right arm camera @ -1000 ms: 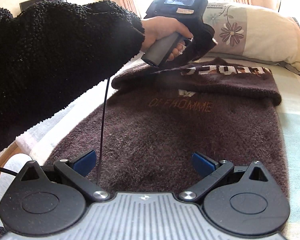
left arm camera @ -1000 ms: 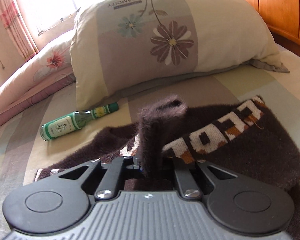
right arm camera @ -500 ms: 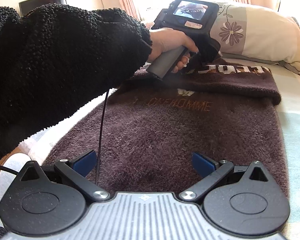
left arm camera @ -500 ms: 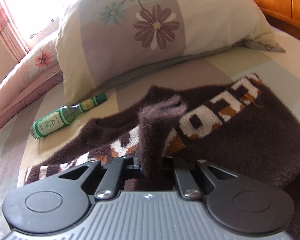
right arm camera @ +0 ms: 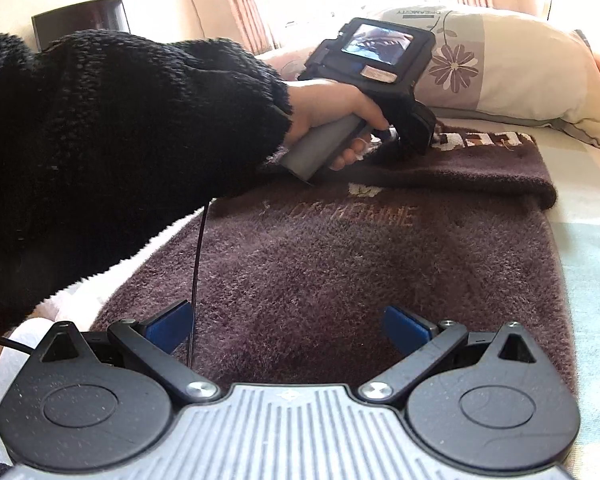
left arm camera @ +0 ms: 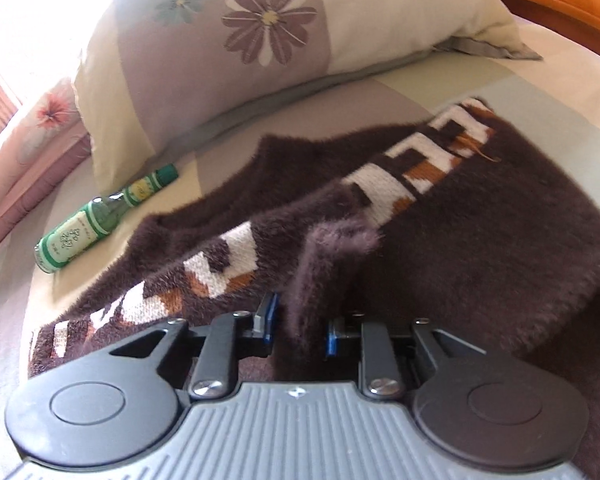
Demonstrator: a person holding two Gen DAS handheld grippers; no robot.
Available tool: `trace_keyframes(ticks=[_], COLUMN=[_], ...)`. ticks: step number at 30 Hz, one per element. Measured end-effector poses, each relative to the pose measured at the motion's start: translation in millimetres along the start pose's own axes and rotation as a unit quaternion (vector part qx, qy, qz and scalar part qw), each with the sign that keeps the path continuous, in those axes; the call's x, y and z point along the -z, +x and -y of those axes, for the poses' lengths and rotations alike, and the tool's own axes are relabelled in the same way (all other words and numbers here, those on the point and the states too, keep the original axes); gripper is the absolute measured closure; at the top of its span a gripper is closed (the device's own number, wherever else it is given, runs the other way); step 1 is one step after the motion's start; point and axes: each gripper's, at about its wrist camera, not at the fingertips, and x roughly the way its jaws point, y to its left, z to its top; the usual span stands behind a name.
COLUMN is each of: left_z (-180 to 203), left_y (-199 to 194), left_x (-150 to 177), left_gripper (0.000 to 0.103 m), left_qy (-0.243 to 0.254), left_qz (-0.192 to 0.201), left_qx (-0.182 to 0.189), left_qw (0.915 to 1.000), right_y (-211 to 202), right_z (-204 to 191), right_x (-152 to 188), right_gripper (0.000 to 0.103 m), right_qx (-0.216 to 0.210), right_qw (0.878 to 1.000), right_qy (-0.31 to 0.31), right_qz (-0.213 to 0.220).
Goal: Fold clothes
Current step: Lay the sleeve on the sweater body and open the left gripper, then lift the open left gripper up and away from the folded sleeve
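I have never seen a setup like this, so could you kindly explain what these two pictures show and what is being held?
No robot here: a person holds a two-finger gripper in each hand, each with a camera looking along its fingers. The left camera shows the left gripper with a fold of the brown sweater between its blue pads. The right camera shows the right gripper open, holding nothing, over the sweater, and ahead the person's left hand holding the other gripper's handle. The sweater lies on a bed, its far part folded over. A floral pillow and a green bottle lie beyond.
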Motion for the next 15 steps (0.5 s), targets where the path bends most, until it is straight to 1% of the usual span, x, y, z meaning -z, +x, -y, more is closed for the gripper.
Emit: trace_keyframes(ticks=[5,7,9,11,13,14,15], left_z=[-18.1,-32.9,-52.8,-77.1,-102.9,-115.7,-127.2], left_y=[-35.3,-52.5,-67.1,-78.2,-85.2,-87.7,-88.8], left_x=[6.5,11.8,17.8,26.1,37.8,45.6,54.8], left_gripper=[0.076,0.076,0.076,0.072,0.062,0.055,0.051], left_qy=[-0.002,0.000,0.003,-0.006,-0.021,-0.032,-0.044], left_qz=[-0.005,0.004,0.008,0.007,0.006,0.004,0.001], left_qx=[0.056,0.057,0.033,0.002,-0.027,-0.038,-0.045], left_qw=[0.9984,0.9983,0.9994,1.0000,0.9994,0.9988,0.9981], right_y=[-0.1,-0.7,-0.8,-0.2,0.9,1.8,3.0], right_z=[-2.5,-4.4,-6.0,-6.7,-6.9,-6.9,-6.9], right_x=[0.1,-0.3,-0.3,-0.4,-0.5,-0.4,-0.3], right_gripper=[0.000,0.000,0.000,0.000,0.000,0.000,0.000], right_qx=[-0.003,-0.006,-0.008,-0.007,-0.005,-0.004,-0.002], right_qw=[1.000,1.000,1.000,1.000,1.000,1.000,1.000], right_qy=[-0.006,-0.010,-0.012,-0.014,-0.014,-0.013,-0.013], right_qz=[0.003,0.005,0.005,0.005,0.004,0.003,0.001])
